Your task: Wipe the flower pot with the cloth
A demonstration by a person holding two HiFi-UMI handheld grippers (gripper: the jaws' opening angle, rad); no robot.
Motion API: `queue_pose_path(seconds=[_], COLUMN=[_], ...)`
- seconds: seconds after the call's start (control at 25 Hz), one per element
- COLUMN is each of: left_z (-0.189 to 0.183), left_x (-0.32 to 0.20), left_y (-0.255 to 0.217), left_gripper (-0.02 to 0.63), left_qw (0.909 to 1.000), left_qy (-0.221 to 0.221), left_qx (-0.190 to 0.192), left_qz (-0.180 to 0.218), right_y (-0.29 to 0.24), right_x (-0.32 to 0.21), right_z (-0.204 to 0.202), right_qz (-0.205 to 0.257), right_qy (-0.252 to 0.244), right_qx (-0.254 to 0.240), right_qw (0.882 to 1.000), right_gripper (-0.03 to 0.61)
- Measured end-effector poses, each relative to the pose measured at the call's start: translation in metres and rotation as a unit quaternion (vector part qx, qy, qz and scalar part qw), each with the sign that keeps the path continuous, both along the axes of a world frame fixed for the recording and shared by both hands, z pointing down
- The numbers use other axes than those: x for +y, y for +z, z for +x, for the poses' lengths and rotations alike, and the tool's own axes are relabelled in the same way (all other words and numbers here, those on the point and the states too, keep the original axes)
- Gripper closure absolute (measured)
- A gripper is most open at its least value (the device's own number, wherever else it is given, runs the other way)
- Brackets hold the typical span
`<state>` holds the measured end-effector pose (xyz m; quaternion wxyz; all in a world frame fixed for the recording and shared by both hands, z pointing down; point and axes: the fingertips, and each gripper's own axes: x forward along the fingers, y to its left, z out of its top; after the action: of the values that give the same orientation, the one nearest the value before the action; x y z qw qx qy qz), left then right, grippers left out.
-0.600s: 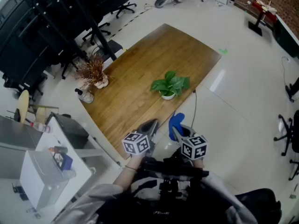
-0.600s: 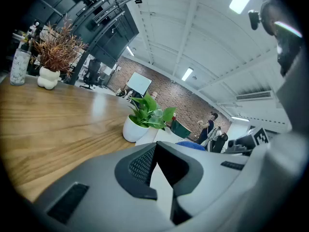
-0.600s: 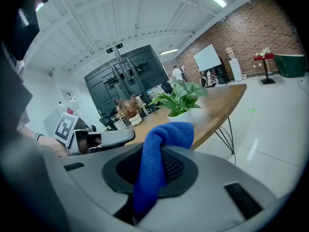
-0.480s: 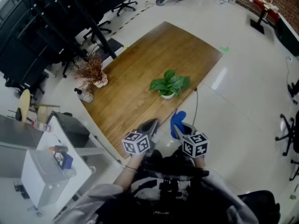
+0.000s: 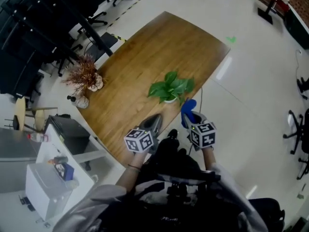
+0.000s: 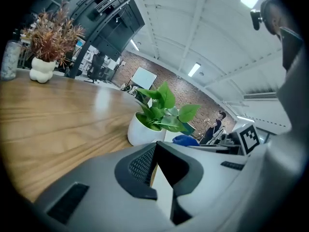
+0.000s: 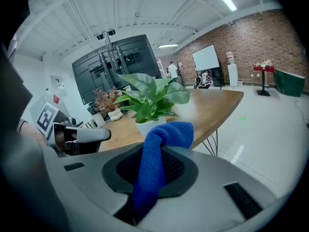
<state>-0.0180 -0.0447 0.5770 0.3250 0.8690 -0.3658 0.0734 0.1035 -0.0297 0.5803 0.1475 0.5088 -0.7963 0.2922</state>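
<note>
A green plant in a white flower pot [image 5: 169, 100] stands near the right edge of the wooden table [image 5: 145, 52]. My right gripper [image 5: 189, 114] is shut on a blue cloth [image 5: 188, 106], which hangs just right of the pot, beside the table edge. In the right gripper view the cloth [image 7: 163, 138] stands up between the jaws, with the pot [image 7: 150, 125] close behind it. My left gripper [image 5: 153, 123] is shut and holds nothing, over the table's near edge, short of the pot [image 6: 143, 131].
A dried plant in a white vase [image 5: 88, 78] and a small bottle [image 5: 80, 101] stand at the table's left edge. Black office chairs [image 5: 91, 18] crowd the far left. A white cabinet [image 5: 46, 180] and a dark box [image 5: 70, 132] sit left of me.
Both grippers have moved forward toward the table. The right gripper has carried the blue cloth up beside the pot, and the left tip now reaches over the table edge.
</note>
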Motion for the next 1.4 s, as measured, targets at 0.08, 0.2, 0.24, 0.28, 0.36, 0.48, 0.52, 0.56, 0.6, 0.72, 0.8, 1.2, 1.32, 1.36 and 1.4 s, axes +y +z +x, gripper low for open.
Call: queue_pose_path(seconds=[0.08, 0.2, 0.24, 0.28, 0.36, 0.48, 0.52, 0.56, 0.6, 0.72, 0.8, 1.2, 1.32, 1.36, 1.4], left_z=[0.007, 0.016, 0.018, 0.019, 0.020, 0.019, 0.018, 0.017, 0.016, 0.010, 0.005, -0.004, 0.001, 0.003, 0.005], left_x=[-0.017, -0.039, -0.045, -0.050, -0.059, -0.069, -0.072, -0.075, -0.078, -0.087, -0.094, -0.097, -0.087, -0.084, -0.082], left_y=[0.007, 0.015, 0.017, 0.018, 0.020, 0.020, 0.019, 0.019, 0.019, 0.022, 0.024, 0.022, 0.021, 0.021, 0.021], left_gripper=[0.607, 0.606, 0.607, 0.607, 0.607, 0.607, 0.607, 0.607, 0.607, 0.606, 0.607, 0.606, 0.607, 0.606, 0.607], left_qw=[0.9999, 0.9998, 0.9997, 0.9996, 0.9995, 0.9994, 0.9993, 0.9993, 0.9992, 0.9987, 0.9982, 0.9974, 0.9979, 0.9981, 0.9982], left_qy=[0.001, 0.006, 0.008, 0.010, 0.008, 0.005, 0.004, 0.002, 0.000, -0.016, -0.030, -0.049, -0.036, -0.031, -0.026], left_qx=[0.002, -0.001, -0.003, -0.004, -0.004, 0.008, 0.011, 0.015, 0.019, 0.032, 0.035, 0.034, 0.031, 0.029, 0.028], left_qz=[-0.011, -0.020, -0.023, -0.025, -0.031, -0.034, -0.034, -0.034, -0.034, -0.037, -0.038, -0.039, -0.043, -0.045, -0.047], right_y=[0.003, 0.005, 0.006, 0.007, 0.011, 0.021, 0.025, 0.029, 0.031, 0.036, 0.037, 0.034, 0.036, 0.036, 0.035], right_x=[-0.013, -0.032, -0.039, -0.045, -0.053, -0.057, -0.057, -0.058, -0.058, -0.056, -0.054, -0.042, -0.041, -0.044, -0.049], right_z=[0.006, 0.009, 0.010, 0.009, 0.003, -0.010, -0.013, -0.017, -0.021, -0.035, -0.046, -0.017, 0.018, 0.027, 0.032], right_qz=[-0.009, -0.015, -0.016, -0.017, -0.022, -0.030, -0.033, -0.035, -0.037, -0.048, -0.052, -0.049, -0.044, -0.039, -0.031], right_qy=[-0.004, -0.013, -0.016, -0.020, -0.034, -0.059, -0.064, -0.069, -0.074, -0.092, -0.110, -0.109, -0.089, -0.089, -0.094], right_qx=[0.022, 0.042, 0.046, 0.048, 0.052, 0.063, 0.067, 0.069, 0.069, 0.071, 0.073, 0.086, 0.106, 0.112, 0.119], right_qw=[1.000, 0.999, 0.999, 0.999, 0.998, 0.996, 0.995, 0.995, 0.994, 0.992, 0.990, 0.989, 0.989, 0.989, 0.988], right_gripper=[0.514, 0.514, 0.514, 0.514, 0.514, 0.514, 0.514, 0.514, 0.514, 0.514, 0.514, 0.514, 0.514, 0.514, 0.514])
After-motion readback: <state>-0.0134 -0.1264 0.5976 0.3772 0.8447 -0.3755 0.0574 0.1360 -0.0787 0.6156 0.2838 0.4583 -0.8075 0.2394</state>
